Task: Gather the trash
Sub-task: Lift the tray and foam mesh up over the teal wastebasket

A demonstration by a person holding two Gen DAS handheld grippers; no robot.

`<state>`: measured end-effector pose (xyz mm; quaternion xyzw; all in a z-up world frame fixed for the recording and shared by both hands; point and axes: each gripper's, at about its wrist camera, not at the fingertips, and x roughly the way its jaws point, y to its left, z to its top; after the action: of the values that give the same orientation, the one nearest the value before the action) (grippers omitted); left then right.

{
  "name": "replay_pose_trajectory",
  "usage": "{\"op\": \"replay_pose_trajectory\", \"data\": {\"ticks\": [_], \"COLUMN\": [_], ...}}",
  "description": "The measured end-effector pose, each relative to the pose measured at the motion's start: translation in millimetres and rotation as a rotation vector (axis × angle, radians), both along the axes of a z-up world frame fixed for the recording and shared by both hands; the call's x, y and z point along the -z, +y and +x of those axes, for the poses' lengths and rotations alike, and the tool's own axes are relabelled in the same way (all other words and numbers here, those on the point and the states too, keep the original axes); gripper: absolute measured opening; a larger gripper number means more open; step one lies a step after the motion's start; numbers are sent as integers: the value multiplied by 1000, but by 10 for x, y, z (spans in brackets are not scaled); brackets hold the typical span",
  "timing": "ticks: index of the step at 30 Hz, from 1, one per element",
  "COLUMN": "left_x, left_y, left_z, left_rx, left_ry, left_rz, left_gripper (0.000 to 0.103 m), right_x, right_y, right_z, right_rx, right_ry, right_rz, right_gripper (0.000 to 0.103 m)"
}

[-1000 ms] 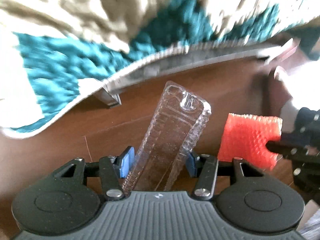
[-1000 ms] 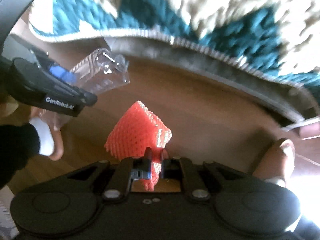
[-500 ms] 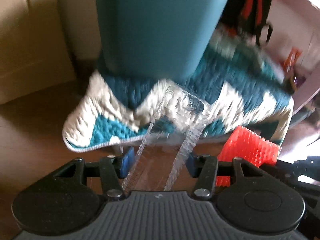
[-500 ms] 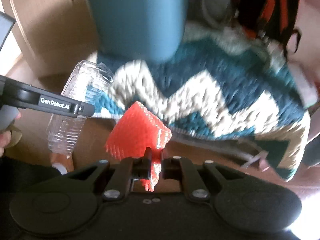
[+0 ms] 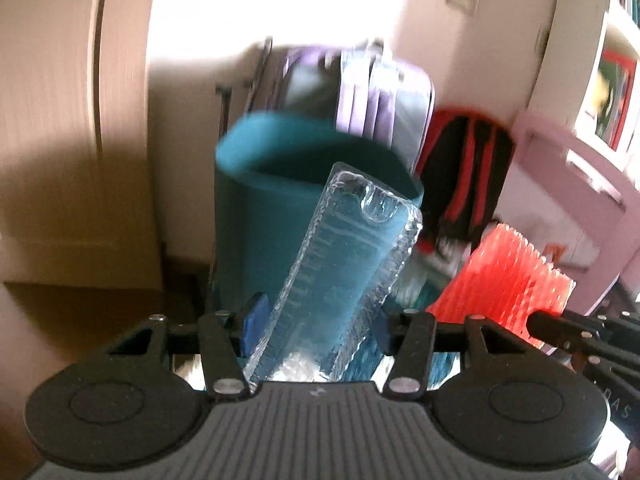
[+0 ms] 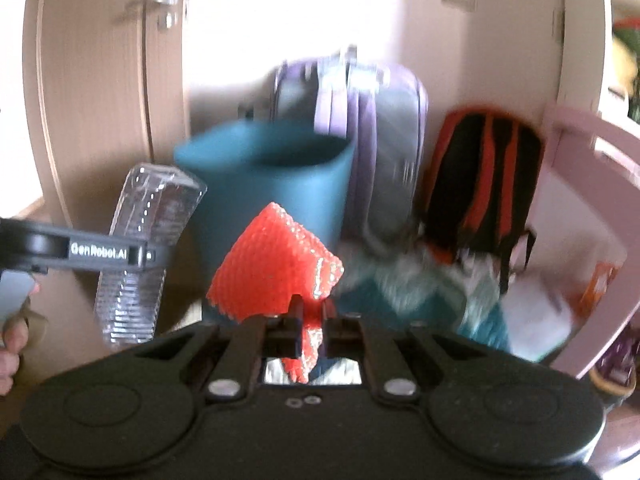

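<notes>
My left gripper [image 5: 316, 320] is shut on a clear plastic blister pack [image 5: 340, 272] that sticks up and forward between the blue pads. My right gripper [image 6: 310, 318] is shut on a piece of red foam netting [image 6: 276, 272]. Each wrist view shows the other item: the red netting [image 5: 508, 280] at the right of the left view, the clear pack [image 6: 144, 248] at the left of the right view. A teal bin [image 5: 280, 200] with an open top stands just ahead of both grippers; in the right wrist view the bin [image 6: 276, 184] is centred.
A purple suitcase [image 6: 372, 136] stands behind the bin, a black and orange backpack [image 6: 484, 184] to its right. A wooden door [image 6: 96, 92] is at the left, pink furniture [image 5: 568, 200] at the right. A teal and white rug [image 6: 432, 288] lies below the backpack.
Both grippers have lifted and tilted up from the wooden floor and rug to face the teal bin's open rim, each still holding its item.
</notes>
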<state>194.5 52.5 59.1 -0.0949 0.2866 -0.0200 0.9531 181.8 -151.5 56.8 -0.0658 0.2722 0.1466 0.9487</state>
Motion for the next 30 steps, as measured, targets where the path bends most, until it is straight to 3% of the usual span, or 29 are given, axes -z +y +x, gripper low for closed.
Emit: {"op": "replay_pose_trajectory", "data": {"ticks": [6,15,21,30], "left_x": [-554,-1003,-950,-533], "left_y": [77,228,267,236], "left_z": [172,774,1286,1930], "left_rx": [-12,-38,-39,-3], "left_ry": [-92,-139,-97,37], "left_rz": [-25,-59,-21,59], "left_gripper": [53,53,53,53], "right_x": [-608,-946,-846,-517], "right_y": [95,359,528,724], "right_z": [172,661,1087,1795], "right_rx": [-4,0,-10,-57], "right_ry": [-131,-190,-154,36], "right_rz": [-19,-72,-122,-137], "right_gripper": [7,7,7,7]}}
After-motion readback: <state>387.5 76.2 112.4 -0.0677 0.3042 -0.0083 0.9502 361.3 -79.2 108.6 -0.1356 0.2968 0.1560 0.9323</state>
